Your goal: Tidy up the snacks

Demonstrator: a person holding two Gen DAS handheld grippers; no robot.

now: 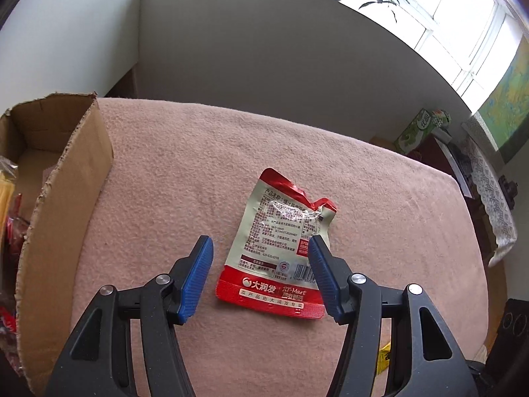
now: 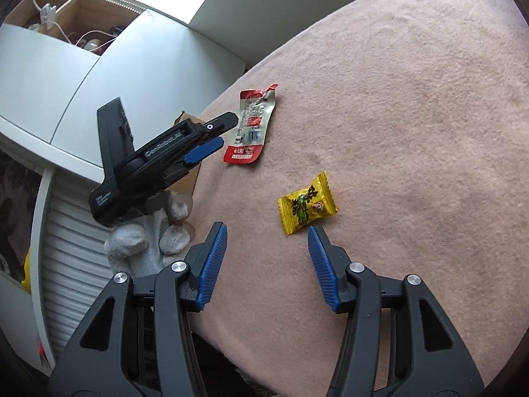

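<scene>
Pink fleece table cover (image 1: 264,152): matt, napped cloth
Red-and-cream foil snack pouch (image 1: 281,248): glossy, crinkled film
Brown cardboard box (image 1: 62,205): matt, rough torn edge
Yellow plastic candy wrapper (image 2: 307,203): shiny film
Blue ribbed gripper pads (image 1: 195,278): matt plastic

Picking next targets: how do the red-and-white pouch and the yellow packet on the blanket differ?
The red-and-white pouch is the larger, a tall flat pouch with a torn, crumpled top; the yellow packet is small, with crimped ends, and looks sealed. The pouch lies printed back up, barcode showing; the packet shows a cartoon design. The pouch lies in front of the left gripper, the packet just ahead of the right gripper. Both lie loose on the pink blanket, ungripped.
</scene>
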